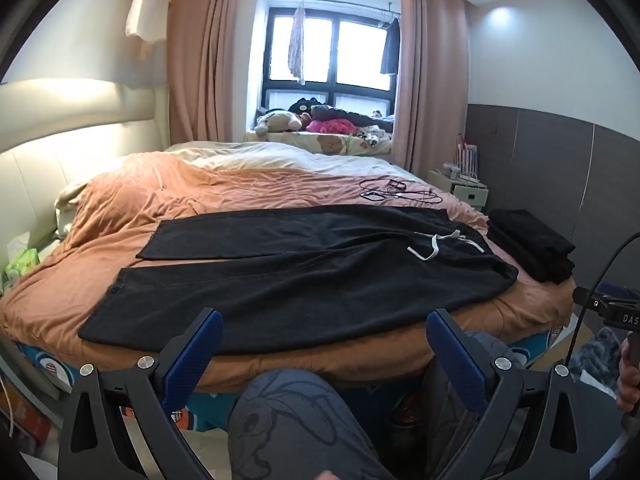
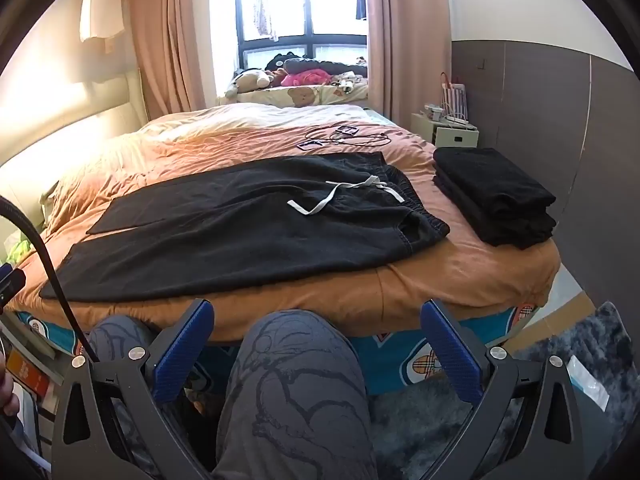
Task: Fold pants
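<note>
The bed (image 1: 360,364) fills both views, its orange cover running right up to the near edge, and the black pants (image 1: 304,276) lie flat across it, legs out to the left, waistband to the right, white drawstring (image 1: 434,246) loose on top. The near leg's hem comes close to the bed's front edge; a band of bare orange cover stays open along the front and at the right corner. Beyond the pants, the far half of the bed is free apart from a tangle of cables (image 1: 400,192).

The right wrist view shows the stack of folded black clothes (image 2: 496,196) fully, sitting apart from the waistband near the right edge; the left wrist view catches it only at its margin. The right view also takes in a grey rug (image 2: 560,360) on the floor.

The left gripper (image 1: 324,344) hangs short of the bed, jaws spread wide, nothing between them but the person's knee (image 1: 288,412) below. The right gripper (image 2: 318,336) matches it: jaws fully apart, holding nothing.

In the left view, the letters "DAS" read on the other gripper's body at the right margin.
</note>
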Tool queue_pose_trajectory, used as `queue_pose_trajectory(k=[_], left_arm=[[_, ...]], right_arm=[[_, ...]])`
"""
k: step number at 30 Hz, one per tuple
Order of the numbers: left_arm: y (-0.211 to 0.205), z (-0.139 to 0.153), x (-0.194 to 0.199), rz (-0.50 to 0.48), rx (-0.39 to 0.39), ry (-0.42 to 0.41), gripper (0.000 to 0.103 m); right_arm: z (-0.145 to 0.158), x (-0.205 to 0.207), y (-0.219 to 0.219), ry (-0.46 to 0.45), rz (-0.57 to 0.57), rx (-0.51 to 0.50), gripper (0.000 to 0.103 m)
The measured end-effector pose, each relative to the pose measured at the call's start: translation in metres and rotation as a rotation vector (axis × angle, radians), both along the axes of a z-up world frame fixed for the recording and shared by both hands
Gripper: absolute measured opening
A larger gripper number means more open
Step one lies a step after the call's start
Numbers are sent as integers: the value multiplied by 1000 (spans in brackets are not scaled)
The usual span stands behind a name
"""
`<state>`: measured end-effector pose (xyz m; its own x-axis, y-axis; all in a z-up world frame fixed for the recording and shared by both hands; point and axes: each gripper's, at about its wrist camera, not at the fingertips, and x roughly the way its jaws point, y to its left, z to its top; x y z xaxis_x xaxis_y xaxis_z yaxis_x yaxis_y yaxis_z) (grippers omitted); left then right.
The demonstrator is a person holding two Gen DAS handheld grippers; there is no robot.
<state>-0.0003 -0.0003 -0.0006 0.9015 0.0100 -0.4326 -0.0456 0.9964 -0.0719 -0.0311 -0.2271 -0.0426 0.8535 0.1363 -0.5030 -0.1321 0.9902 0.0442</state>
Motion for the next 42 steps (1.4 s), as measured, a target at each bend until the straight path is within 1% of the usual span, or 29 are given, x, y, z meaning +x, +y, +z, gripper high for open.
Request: queue_pose_trajectory(k=[3,4,6,8,13,32,42], left_arm=[[-2,1,-4,0,6,-3,103],[4,0,0,-4,-9,10,103],[7,5,-7,-17,-3,5,102],[0,5,-4,-23,16,9,103],[-4,3,-6,-34,13,-8,103],[-2,6,-13,-20,9,-29,103],[-2,8,-15,-22,3,-35,103]], right_arm=[[0,0,-1,-6,1,-6,103],[0,1,-1,-8,1,-10,103],[-2,0,-2,-12,-1,-13,103],[0,-2,0,-14,-3,-17,103],[1,-3,0,-18,-5,-20,103],[7,-2,-7,-34,-8,-20,103],[6,-8,-4,-42,-14,-24,103]])
